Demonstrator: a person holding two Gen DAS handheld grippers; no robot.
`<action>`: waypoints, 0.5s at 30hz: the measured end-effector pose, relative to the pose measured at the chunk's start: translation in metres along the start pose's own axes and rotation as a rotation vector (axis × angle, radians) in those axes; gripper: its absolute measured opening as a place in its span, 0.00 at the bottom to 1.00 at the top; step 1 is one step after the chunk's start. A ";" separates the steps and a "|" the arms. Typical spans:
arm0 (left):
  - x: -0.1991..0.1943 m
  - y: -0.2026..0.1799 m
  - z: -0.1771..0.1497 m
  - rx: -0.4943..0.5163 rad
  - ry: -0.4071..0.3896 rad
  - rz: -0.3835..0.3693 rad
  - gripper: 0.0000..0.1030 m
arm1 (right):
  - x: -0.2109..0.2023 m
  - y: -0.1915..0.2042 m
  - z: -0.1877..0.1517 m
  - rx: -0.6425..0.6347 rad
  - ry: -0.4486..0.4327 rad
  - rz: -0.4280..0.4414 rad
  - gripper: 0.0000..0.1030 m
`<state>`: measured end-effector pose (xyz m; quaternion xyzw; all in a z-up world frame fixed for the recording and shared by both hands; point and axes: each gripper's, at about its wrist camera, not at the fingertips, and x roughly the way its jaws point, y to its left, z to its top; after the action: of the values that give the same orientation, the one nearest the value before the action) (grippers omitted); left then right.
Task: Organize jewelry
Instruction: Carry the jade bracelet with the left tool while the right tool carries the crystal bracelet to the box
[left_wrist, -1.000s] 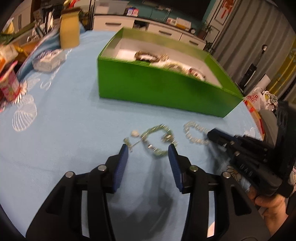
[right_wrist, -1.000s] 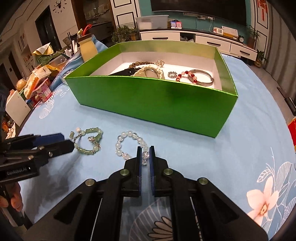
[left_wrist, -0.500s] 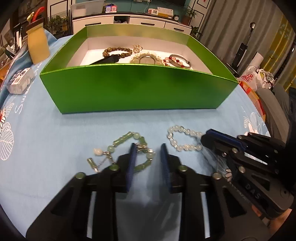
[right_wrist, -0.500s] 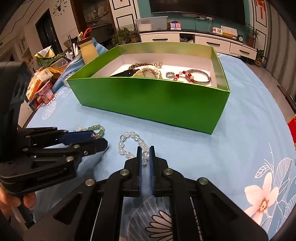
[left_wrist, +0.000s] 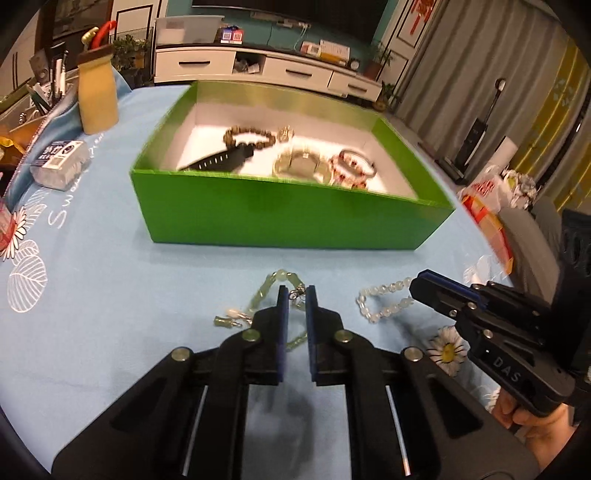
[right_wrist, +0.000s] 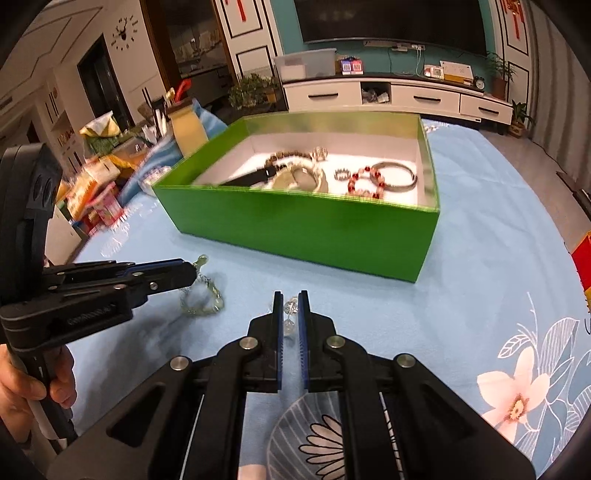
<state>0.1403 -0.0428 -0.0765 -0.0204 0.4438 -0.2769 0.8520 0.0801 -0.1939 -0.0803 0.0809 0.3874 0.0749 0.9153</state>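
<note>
My left gripper (left_wrist: 295, 291) is shut on the green bead bracelet (left_wrist: 264, 291), which also hangs from it in the right wrist view (right_wrist: 207, 299). My right gripper (right_wrist: 288, 301) is shut on the clear bead bracelet (right_wrist: 289, 312), which shows in the left wrist view (left_wrist: 384, 302) trailing from its tip. Both are held just above the blue cloth. The green box (left_wrist: 288, 218) (right_wrist: 295, 225) lies beyond them, holding several bracelets, a ring and a black strap.
A yellow bottle (left_wrist: 96, 96) and a small clear packet (left_wrist: 59, 166) stand left of the box. Snack packs (right_wrist: 99, 199) crowd the table's left edge. The flowered blue tablecloth (right_wrist: 498, 280) spreads around the box.
Both grippers have lifted a little with their bracelets. The left gripper's jaws have shut onto the green bracelet. The box now looks farther and lower in both views.
</note>
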 end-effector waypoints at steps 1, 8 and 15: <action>-0.005 0.000 0.001 -0.005 -0.007 -0.005 0.03 | -0.003 0.000 0.002 0.000 -0.008 0.002 0.07; -0.031 0.001 0.003 -0.037 -0.045 -0.045 0.03 | -0.028 0.007 0.012 -0.013 -0.070 0.013 0.07; -0.052 0.002 0.006 -0.062 -0.075 -0.089 0.03 | -0.049 0.006 0.014 -0.008 -0.109 0.018 0.07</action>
<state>0.1224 -0.0167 -0.0354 -0.0769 0.4185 -0.2998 0.8539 0.0566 -0.1989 -0.0351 0.0846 0.3360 0.0803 0.9346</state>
